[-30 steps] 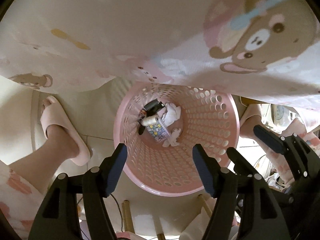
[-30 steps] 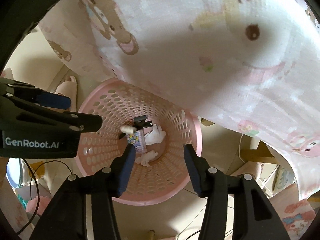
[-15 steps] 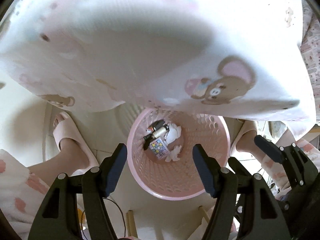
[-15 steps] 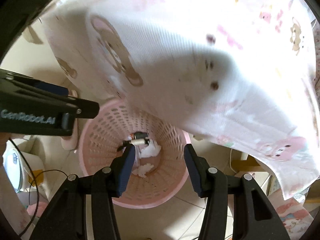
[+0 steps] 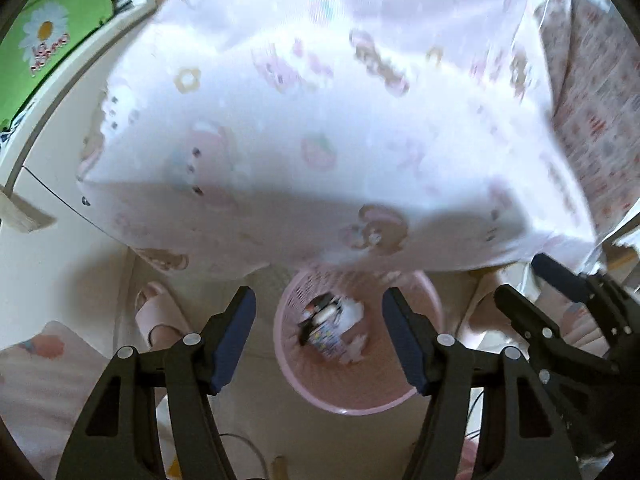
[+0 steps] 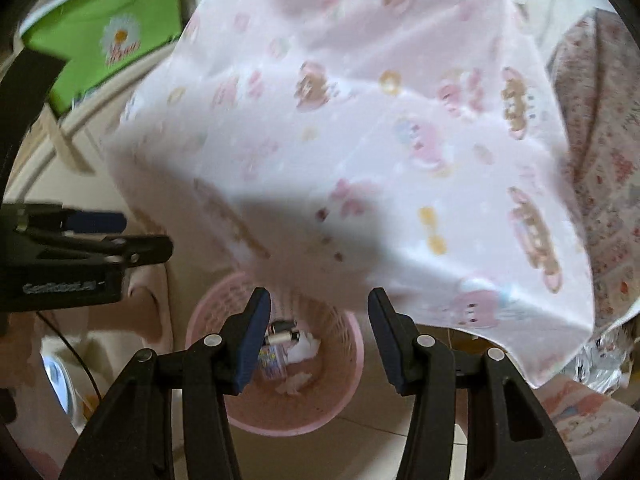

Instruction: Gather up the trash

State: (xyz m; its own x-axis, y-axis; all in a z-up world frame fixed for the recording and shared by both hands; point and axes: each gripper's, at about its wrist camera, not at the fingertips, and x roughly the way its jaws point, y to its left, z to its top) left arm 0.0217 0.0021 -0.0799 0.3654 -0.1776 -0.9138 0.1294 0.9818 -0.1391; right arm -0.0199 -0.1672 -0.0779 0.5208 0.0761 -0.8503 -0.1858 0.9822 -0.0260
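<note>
A pink perforated trash basket [image 5: 424, 300] stands on the floor below the table edge; it also shows in the right wrist view [image 6: 352, 360]. Inside lie trash pieces [image 5: 328, 328]: crumpled white tissue, a patterned wrapper, a small tube and dark bits, also seen in the right wrist view [image 6: 288, 352]. My left gripper [image 5: 316, 340] is open and empty, high above the basket. My right gripper [image 6: 318, 340] is open and empty, also above the basket. The left gripper also shows at the left of the right wrist view [image 6: 120, 236].
A table with a white and pink cartoon-print cloth [image 5: 320, 120] overhangs the basket, also in the right wrist view [image 6: 400, 140]. A foot in a pink slipper [image 5: 158, 316] stands left of the basket. A green box [image 6: 104, 40] sits at the back left.
Both grippers have risen away from the basket, which now looks smaller and lower. More of the tablecloth top and the green box have come into view. Both stay open.
</note>
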